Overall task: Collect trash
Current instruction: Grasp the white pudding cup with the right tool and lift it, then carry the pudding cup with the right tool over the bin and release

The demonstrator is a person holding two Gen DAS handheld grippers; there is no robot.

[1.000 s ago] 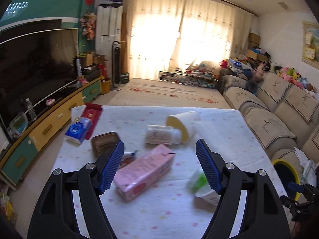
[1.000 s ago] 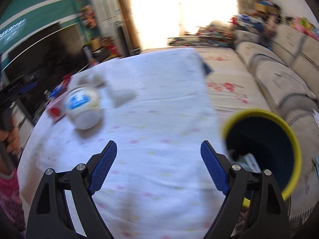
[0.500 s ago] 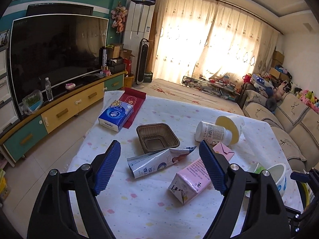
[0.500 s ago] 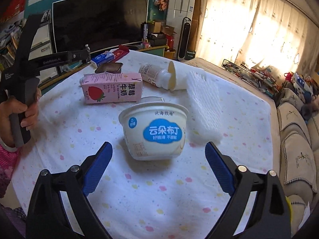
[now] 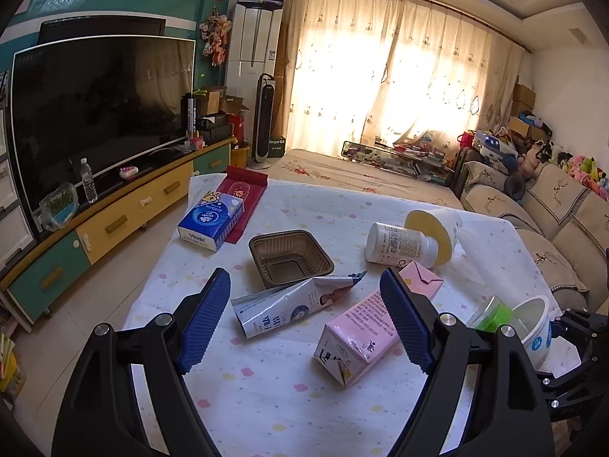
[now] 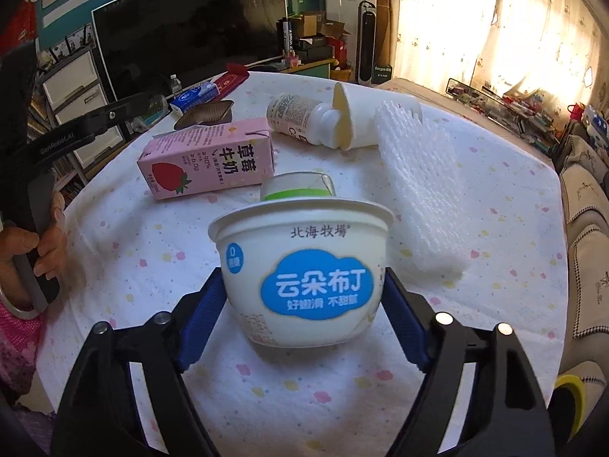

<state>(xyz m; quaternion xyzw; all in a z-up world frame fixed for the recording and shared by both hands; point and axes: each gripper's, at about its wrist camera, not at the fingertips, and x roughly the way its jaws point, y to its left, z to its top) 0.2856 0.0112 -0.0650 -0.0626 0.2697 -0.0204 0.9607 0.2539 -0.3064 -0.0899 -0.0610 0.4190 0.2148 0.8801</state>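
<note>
Pudding cup [image 6: 304, 278] sits between closing right gripper [image 6: 302, 318] jaws.
Left gripper [image 5: 304, 320] open, empty; pink carton [image 6: 207, 160] behind cup.

my left gripper [image 5: 304, 316] tipped gently downward with jaws spread wide and nothing gripped, my right gripper [image 6: 302, 312] pitched steeper, jaws closing around a white pudding cup [image 6: 302, 270], my left hand [image 6: 34, 255] wrapped round its handle

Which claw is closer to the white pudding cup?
The right claw: its jaws are closing with the pudding cup between them. The left claw hovers apart, over the silver pouch, the cup off to its right.
</note>
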